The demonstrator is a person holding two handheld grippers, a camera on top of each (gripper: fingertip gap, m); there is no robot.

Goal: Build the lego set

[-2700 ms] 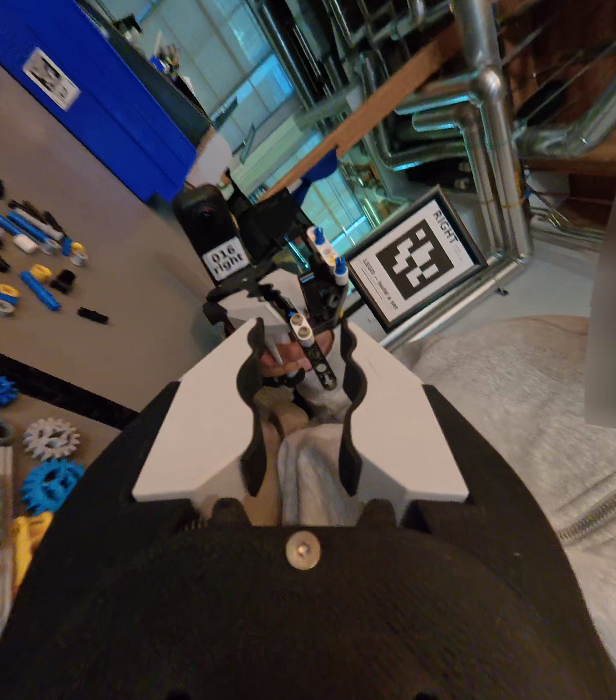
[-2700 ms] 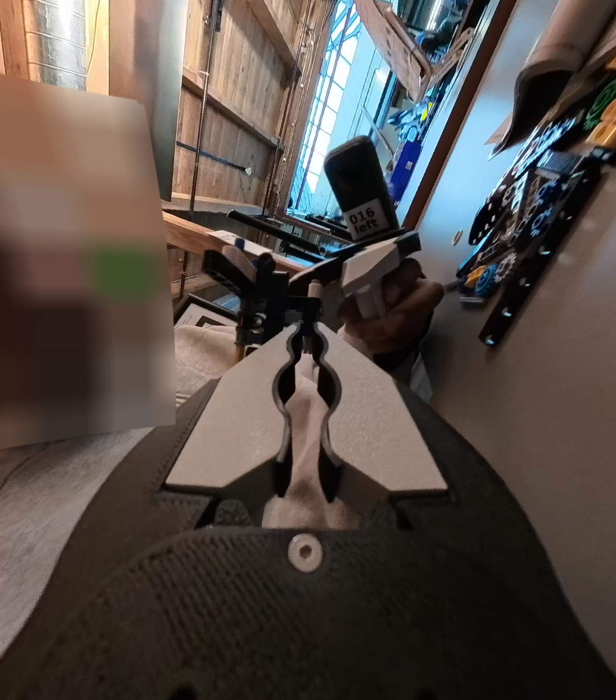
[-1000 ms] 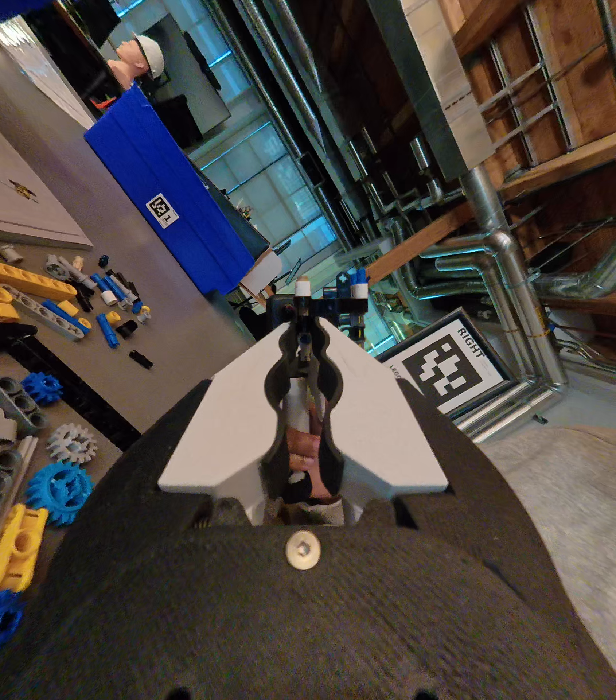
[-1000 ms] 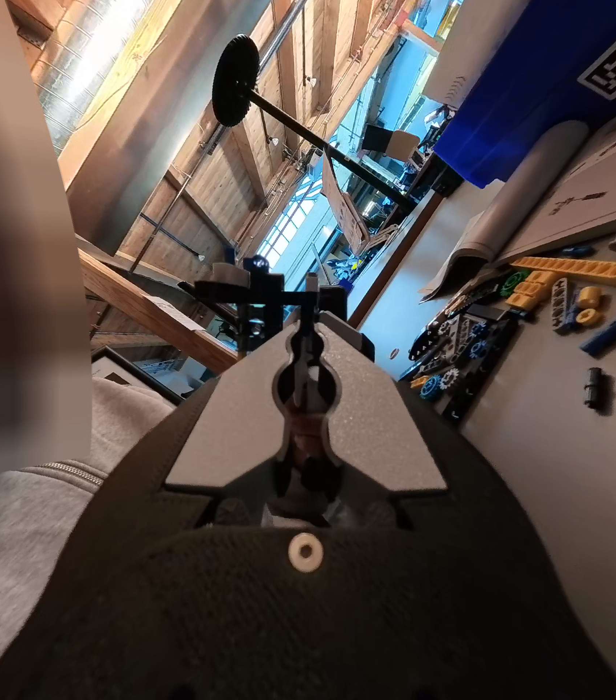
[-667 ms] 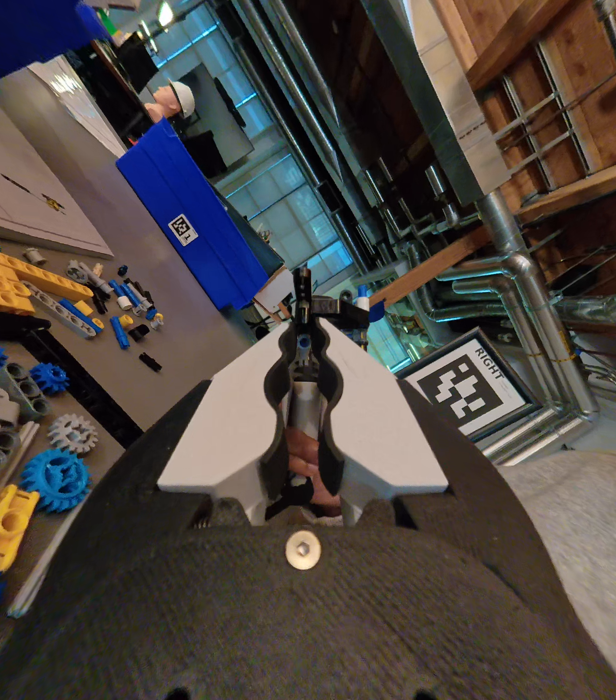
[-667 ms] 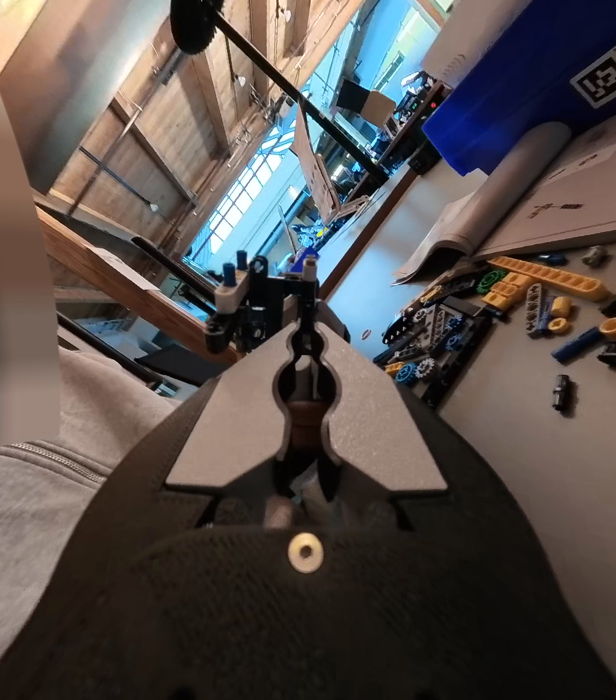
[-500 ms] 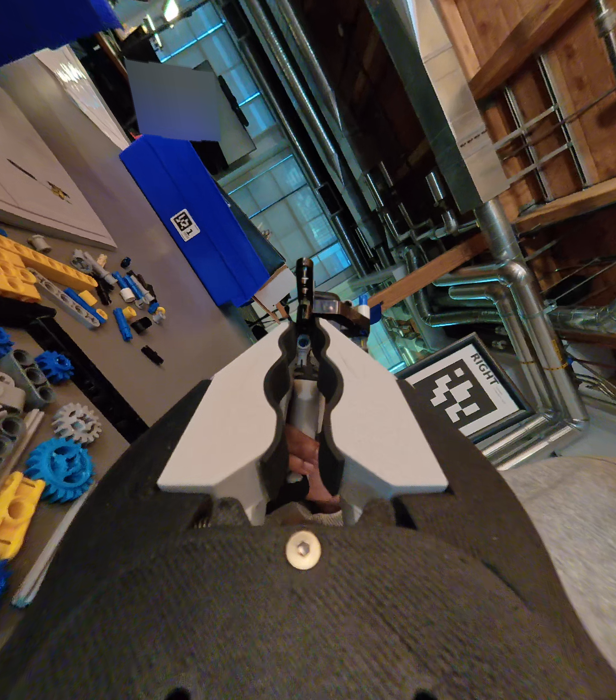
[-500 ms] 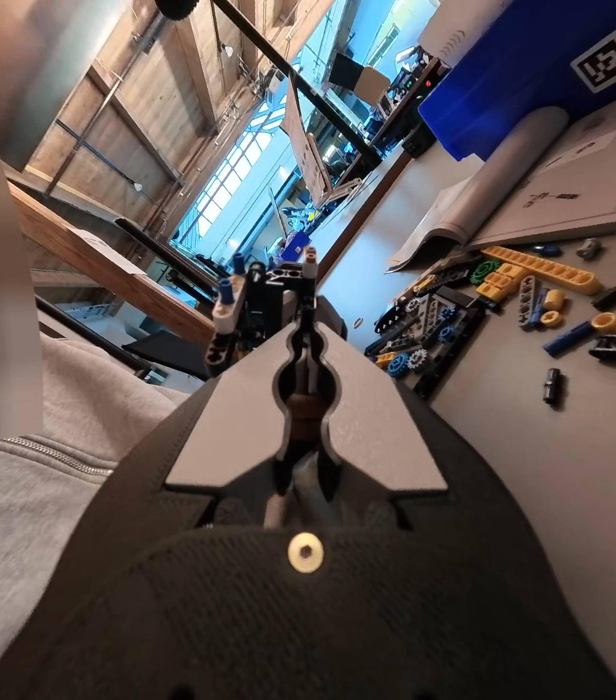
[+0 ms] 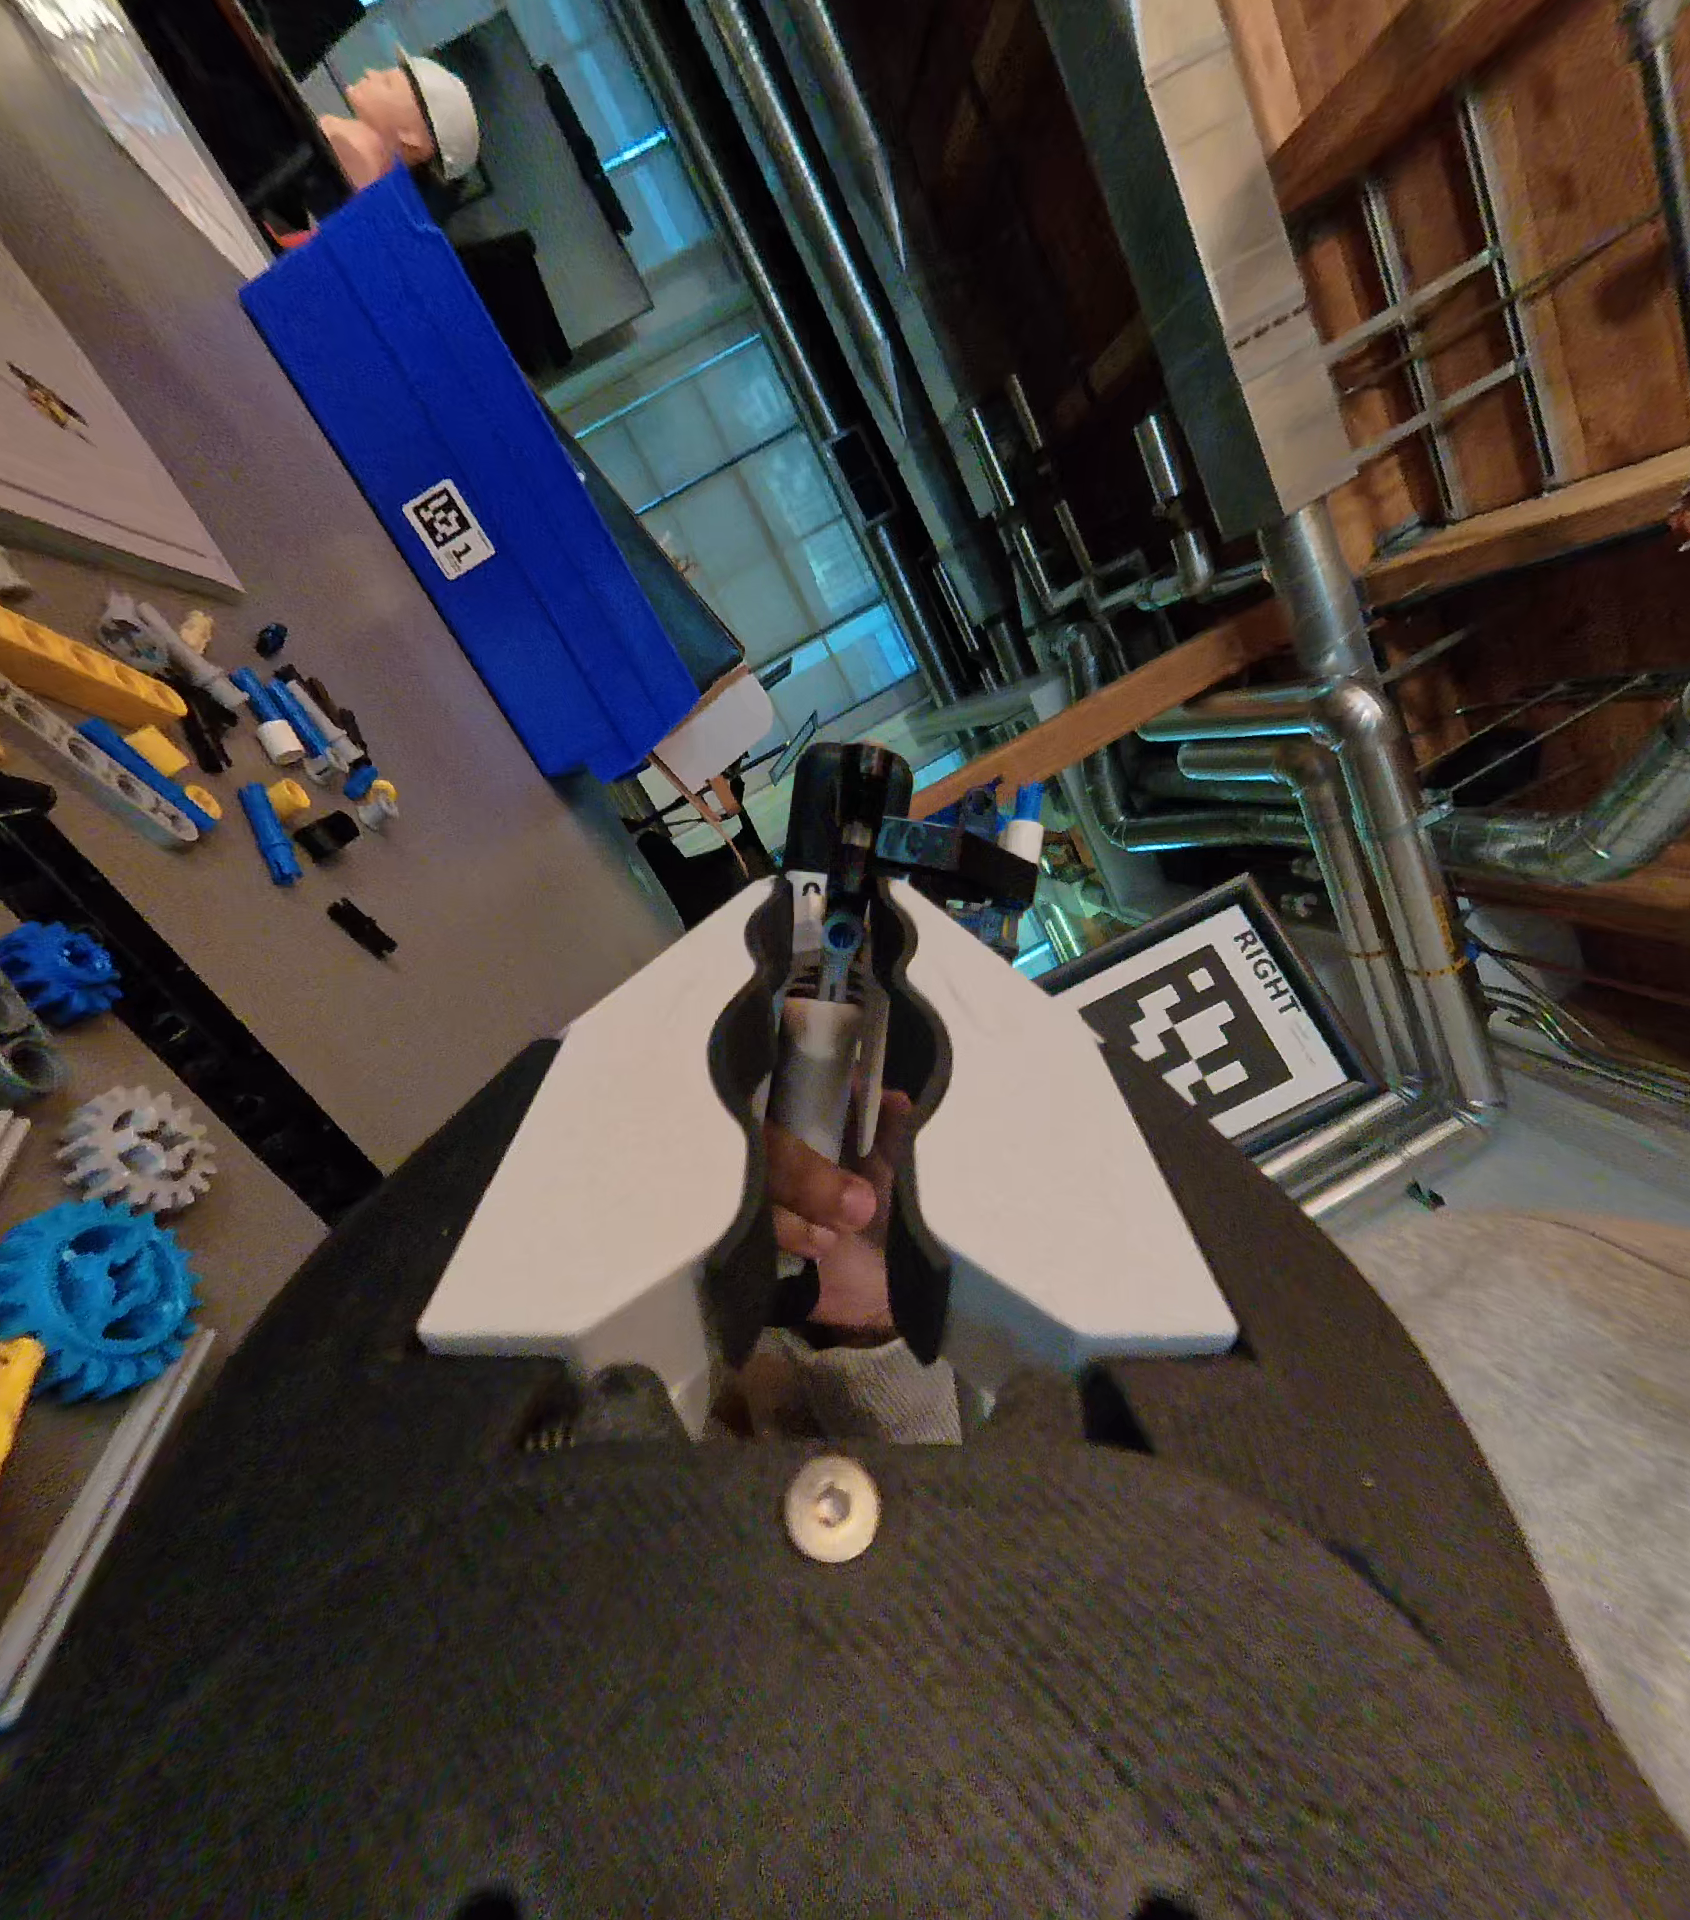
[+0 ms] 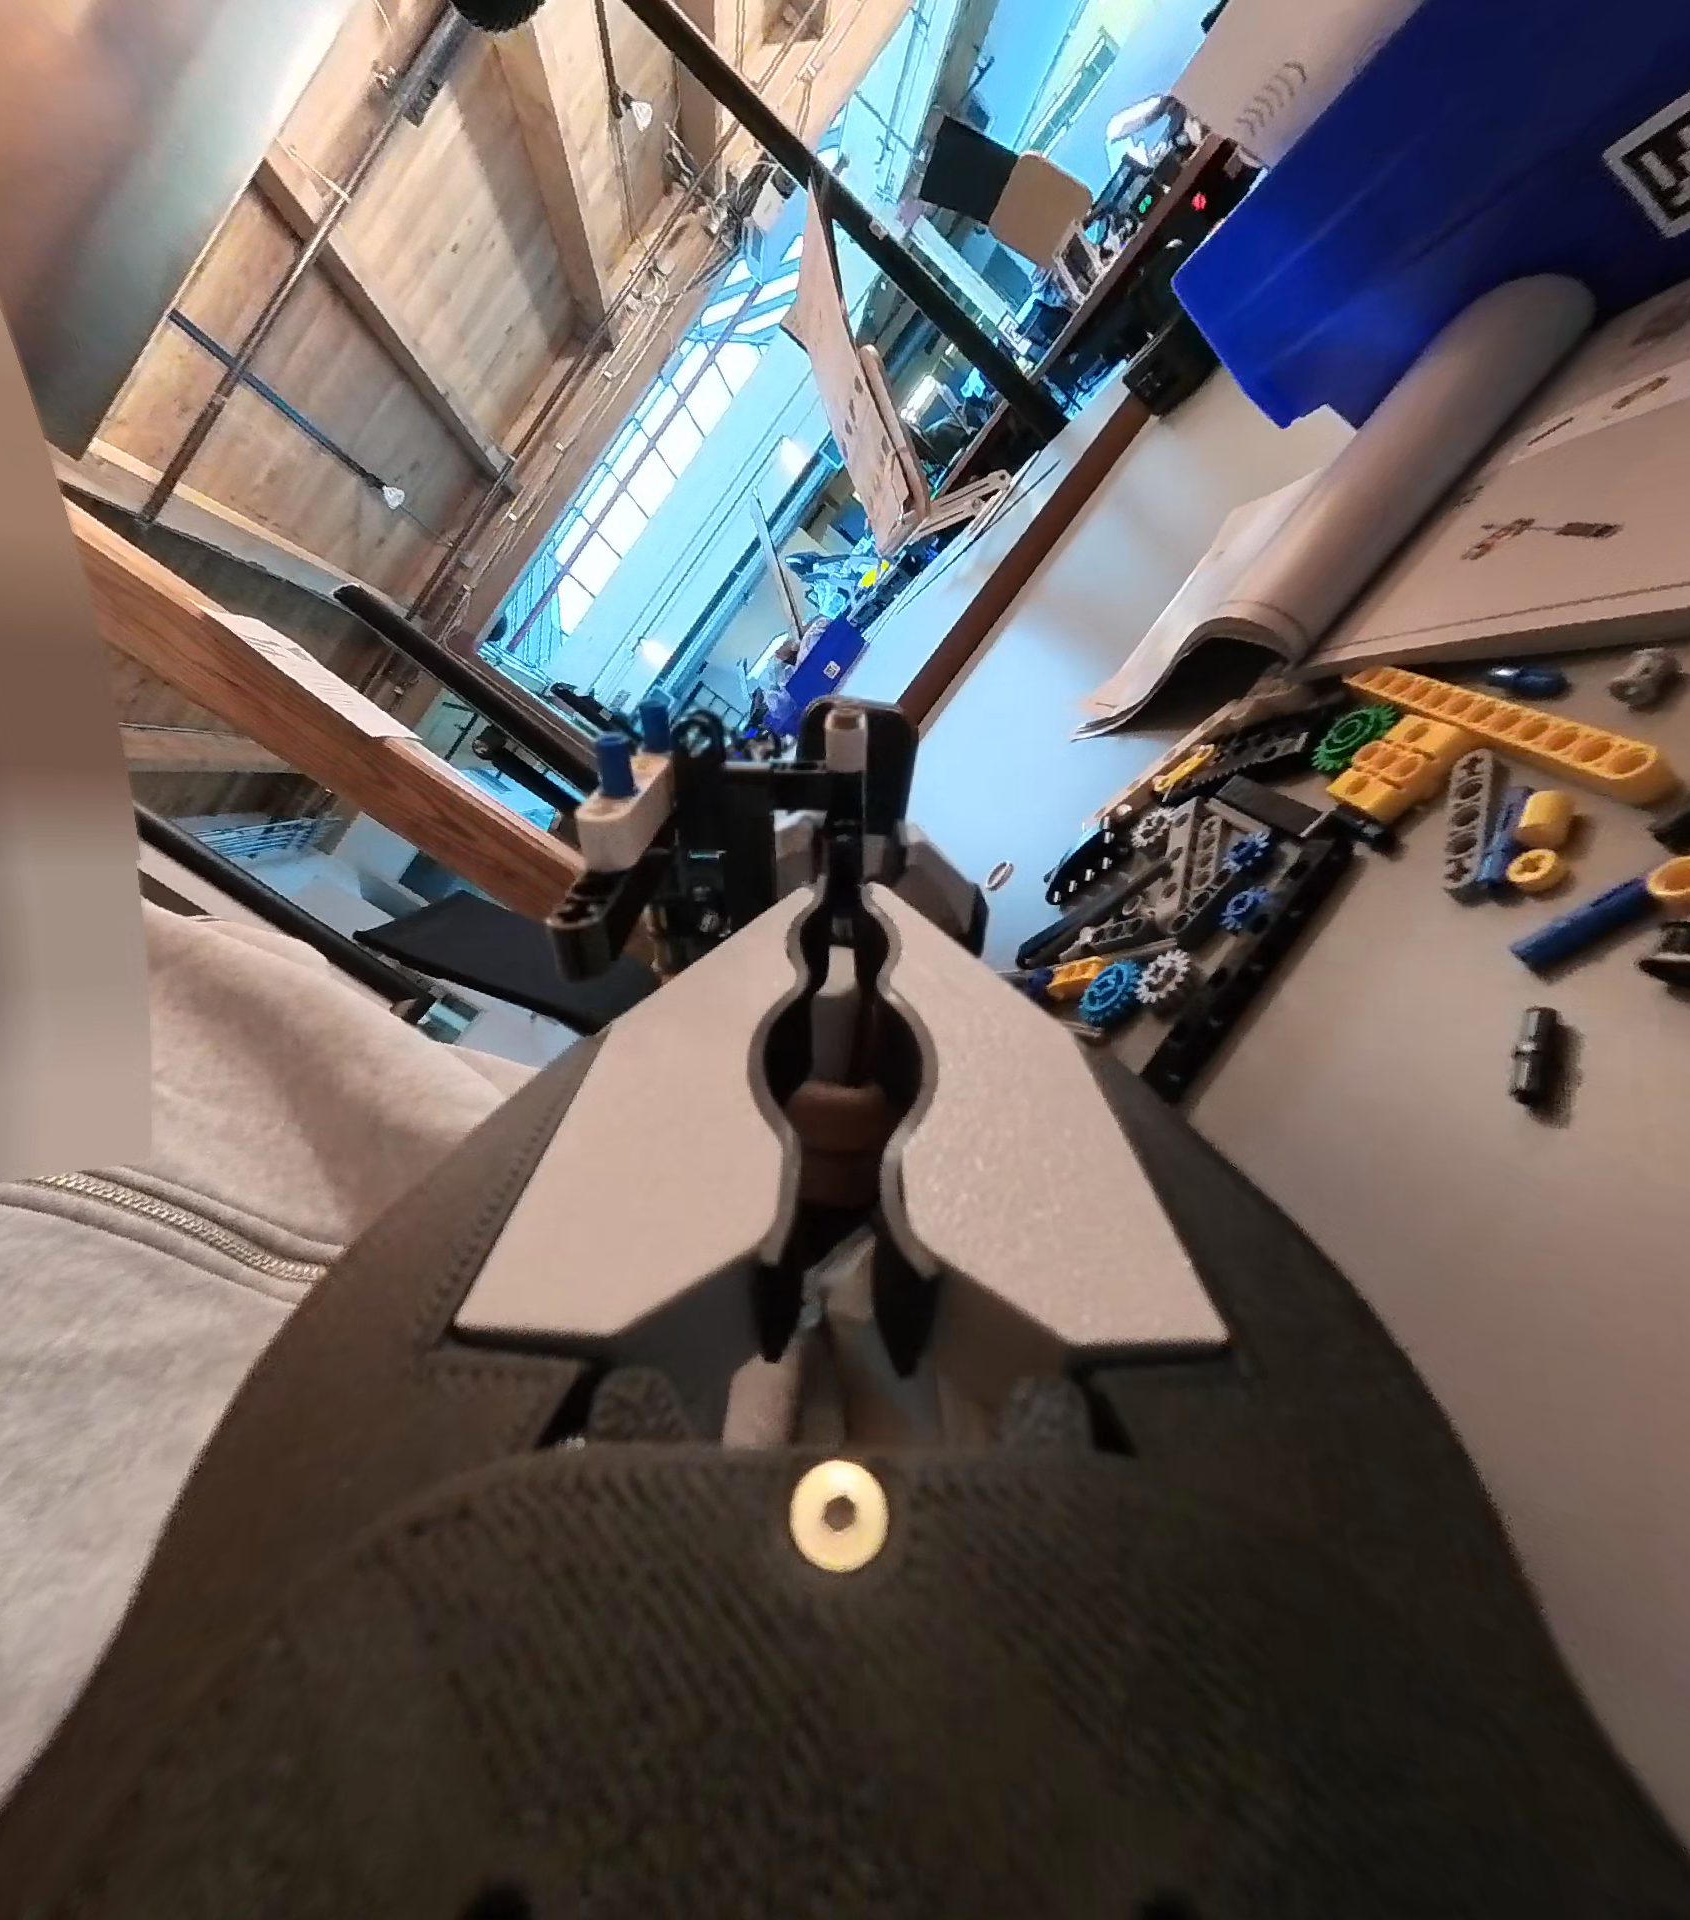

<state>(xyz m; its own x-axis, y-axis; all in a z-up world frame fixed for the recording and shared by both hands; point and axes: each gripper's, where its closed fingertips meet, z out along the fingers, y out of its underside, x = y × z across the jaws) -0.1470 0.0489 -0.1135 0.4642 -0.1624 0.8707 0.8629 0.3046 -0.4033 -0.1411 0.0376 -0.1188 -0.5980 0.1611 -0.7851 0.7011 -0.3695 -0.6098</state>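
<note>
A small lego assembly of black beams, a white piece and blue pins is held in the air between both grippers. My right gripper is shut on a thin black part of it. In the left wrist view the assembly sticks out past my left gripper, which is shut on its near end with a blue pin between the fingers. The other gripper's black camera body sits right behind it. A hand shows through the gap.
Loose parts lie on the grey table: blue gears, a grey gear, a yellow beam, a black pin, a black frame. An open booklet, a blue bin, a framed marker board and a grey sleeve are near. Left and right tips are no more than a few centimetres apart.
My left gripper, open 2.7 s ago, has shut on the assembly. Since then both grippers have turned together with the assembly, and more of the table has come into view.
</note>
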